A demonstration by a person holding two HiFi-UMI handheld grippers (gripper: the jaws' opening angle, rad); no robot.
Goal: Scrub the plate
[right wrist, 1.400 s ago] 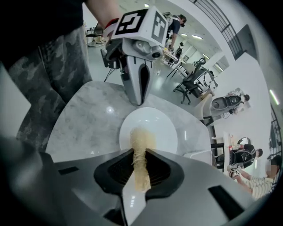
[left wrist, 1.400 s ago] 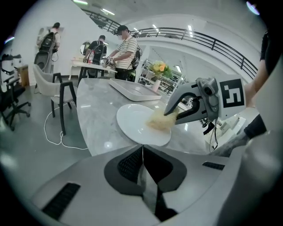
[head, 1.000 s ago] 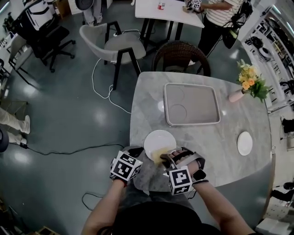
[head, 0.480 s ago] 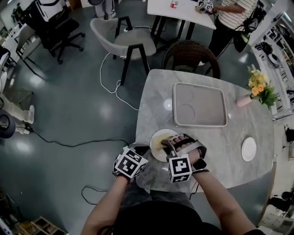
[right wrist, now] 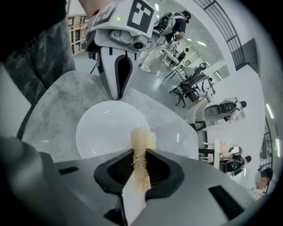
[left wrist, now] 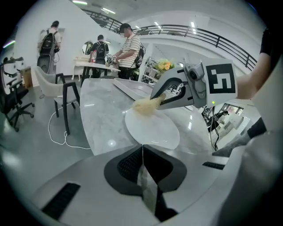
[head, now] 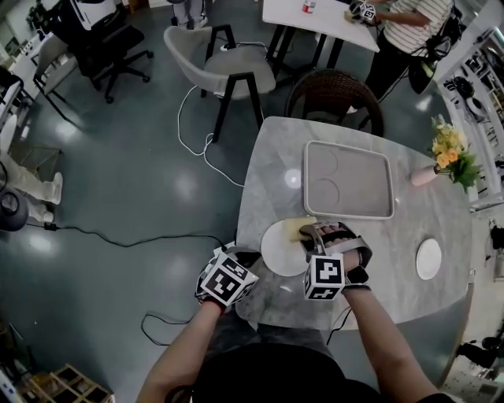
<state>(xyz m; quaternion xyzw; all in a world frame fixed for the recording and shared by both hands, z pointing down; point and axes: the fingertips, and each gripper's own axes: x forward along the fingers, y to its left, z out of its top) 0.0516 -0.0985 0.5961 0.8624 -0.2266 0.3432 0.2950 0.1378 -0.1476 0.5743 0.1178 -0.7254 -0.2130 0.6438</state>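
Observation:
A white plate [head: 279, 250] lies near the front edge of the marble table [head: 378, 236]. My right gripper [head: 309, 231] is shut on a yellow scrubbing sponge [head: 299, 228], which rests on the plate's far right rim. In the right gripper view the sponge [right wrist: 141, 140] sticks out of the right gripper [right wrist: 140, 153] onto the plate [right wrist: 101, 132]. My left gripper [head: 252, 260] is shut with nothing in it, and its tips sit against the plate's near left rim. The left gripper view shows the left gripper [left wrist: 142, 149], the plate [left wrist: 154, 130], the sponge [left wrist: 143, 106] and the right gripper [left wrist: 161, 99].
A grey tray [head: 349, 179] lies past the plate. A small white saucer [head: 428, 259] sits at the right, with a vase of flowers [head: 450, 161] behind it. A wicker chair [head: 335, 98] stands at the table's far side. A person [head: 402, 24] is at another table.
The right gripper has carried the sponge from the plate's near side across it to the far right rim. The left gripper stays at the plate's near left rim.

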